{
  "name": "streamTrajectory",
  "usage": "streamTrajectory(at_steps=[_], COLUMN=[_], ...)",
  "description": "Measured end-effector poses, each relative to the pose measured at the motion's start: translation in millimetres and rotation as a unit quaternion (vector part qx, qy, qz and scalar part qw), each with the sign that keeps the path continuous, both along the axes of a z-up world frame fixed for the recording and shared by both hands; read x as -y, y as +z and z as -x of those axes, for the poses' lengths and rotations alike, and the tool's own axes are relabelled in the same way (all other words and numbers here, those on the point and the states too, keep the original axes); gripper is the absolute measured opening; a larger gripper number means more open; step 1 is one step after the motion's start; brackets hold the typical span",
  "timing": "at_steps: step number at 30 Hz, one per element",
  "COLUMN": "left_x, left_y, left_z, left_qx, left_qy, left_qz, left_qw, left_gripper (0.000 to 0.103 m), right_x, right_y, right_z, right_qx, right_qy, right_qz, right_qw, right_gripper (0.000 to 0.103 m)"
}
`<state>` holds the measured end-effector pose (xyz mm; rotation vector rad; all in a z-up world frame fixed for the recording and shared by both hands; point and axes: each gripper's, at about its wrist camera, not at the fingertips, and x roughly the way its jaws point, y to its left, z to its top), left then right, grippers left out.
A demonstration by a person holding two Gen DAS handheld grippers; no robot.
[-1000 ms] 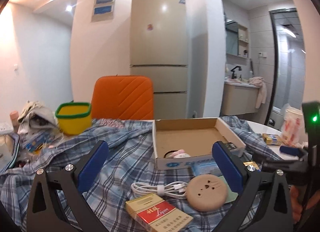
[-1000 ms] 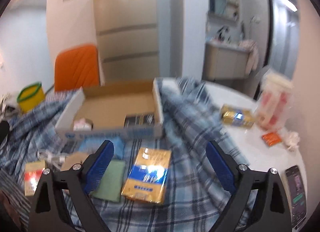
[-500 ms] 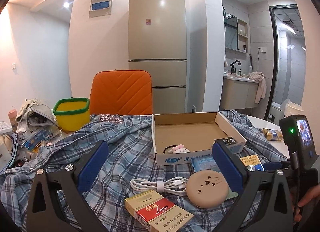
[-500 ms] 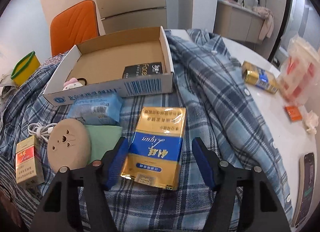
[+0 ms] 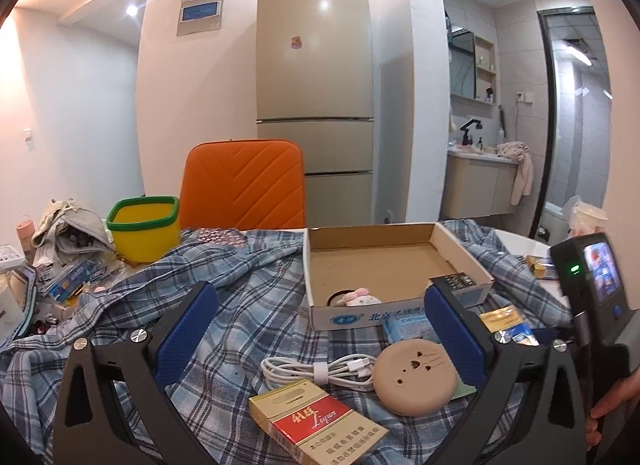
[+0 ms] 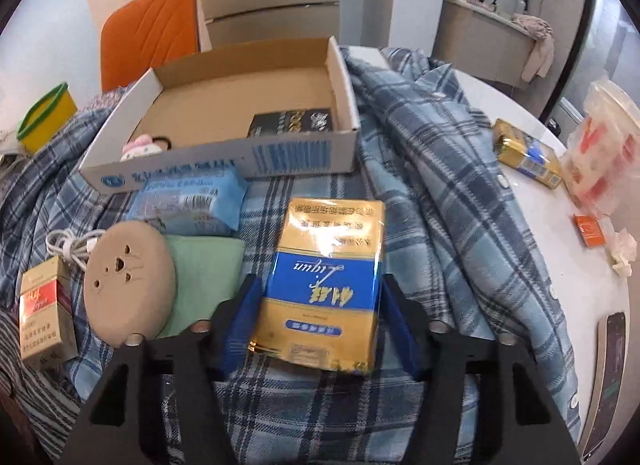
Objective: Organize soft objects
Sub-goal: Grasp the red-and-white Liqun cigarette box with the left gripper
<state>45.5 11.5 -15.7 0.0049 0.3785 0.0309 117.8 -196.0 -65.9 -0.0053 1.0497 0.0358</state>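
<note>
The gold-and-blue foil soft pack (image 6: pixel 328 285) lies flat on the blue plaid shirt (image 6: pixel 440 169), low in the centre of the right wrist view. The right hand-held gripper (image 6: pixel 320 317) straddles it, blue pads on either side and jaws closing; whether the pads already press its edges cannot be told.

Left of the pack lie a folded green cloth (image 6: pixel 204 273), a round tan puck with small heart-shaped holes (image 6: pixel 128 285), a coiled white cable (image 6: pixel 68 245) and a red-and-gold cigarette box (image 6: pixel 42 311). Just above the cloth sits a light blue tissue packet (image 6: pixel 192 201), touching the front wall of a shallow open cardboard box (image 6: pixel 224 165). Inside the box are a small pink-and-white plush (image 6: pixel 142 149) and a black carton (image 6: pixel 294 127).

At right, on the bare white counter (image 6: pixel 520 201), rest a second gold pack (image 6: pixel 524 159) and a dark phone (image 6: pixel 608 377).

In the left wrist view, the left hand-held gripper (image 5: pixel 320 339) stands wide and empty, held above the cable and puck. An orange chair back (image 5: pixel 242 185) and a yellow tub with a green rim (image 5: pixel 142 227) sit behind the shirt.
</note>
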Motion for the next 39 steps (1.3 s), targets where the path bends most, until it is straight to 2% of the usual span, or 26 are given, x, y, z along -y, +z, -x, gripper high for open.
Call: streamTrajectory(at_steps=[3,5,7,11,16,21,22,27,34,36,38,39], left_x=[-2,-7,-12,-18,-5,14,16,6,-10,-15,-14,-10], left_y=[-4,-7,-11,-29,-37,-54,-57,-65,-60,-56,-50,-46], left_z=[-6,-10,-13,-23,-26,-34,-35,-39,-29,-25,-20,-17], left_qx=[-0.039,-0.075,-0.114,-0.187,-0.219,-0.267,-0.275,-0.295,-0.283,-0.271,-0.253,-0.239], left_qy=[0.015,0.017,0.021,0.034,0.021,0.007,0.006,0.029,0.048,0.044,0.035,0.027], left_qz=[-0.007,0.007,0.028,0.061,0.037,-0.003,-0.01,0.002,0.036,0.051,0.05,0.042], left_qw=[0.9991,0.997,0.9929,0.9799,0.9748,0.9637,0.9614,0.955,0.9572,0.9602,0.9655,0.9696], left_gripper=[0.103,0.103,0.103,0.103,0.103,0.1,0.097,0.086,0.08,0.073,0.053,0.047], right_x=[-3,-5,-9,-18,-18,-16,-17,-16,-18,-19,-19,-19], right_y=[8,16,26,36,38,37,38,37,36,37,37,37], right_z=[7,12,19,24,24,26,26,27,27,27,26,26], right_qx=[0.023,0.046,0.076,0.106,0.107,0.11,0.11,0.108,0.107,0.108,0.108,0.108], right_qy=[0.002,0.007,0.016,0.03,0.028,0.029,0.031,0.034,0.036,0.036,0.036,0.036], right_qz=[0.001,0.006,0.009,0.021,0.023,0.021,0.022,0.021,0.022,0.022,0.022,0.022], right_qw=[1.0,0.999,0.997,0.994,0.994,0.993,0.993,0.993,0.993,0.993,0.993,0.993], right_gripper=[0.056,0.056,0.056,0.056,0.056,0.056,0.056,0.056,0.056,0.056,0.056,0.056])
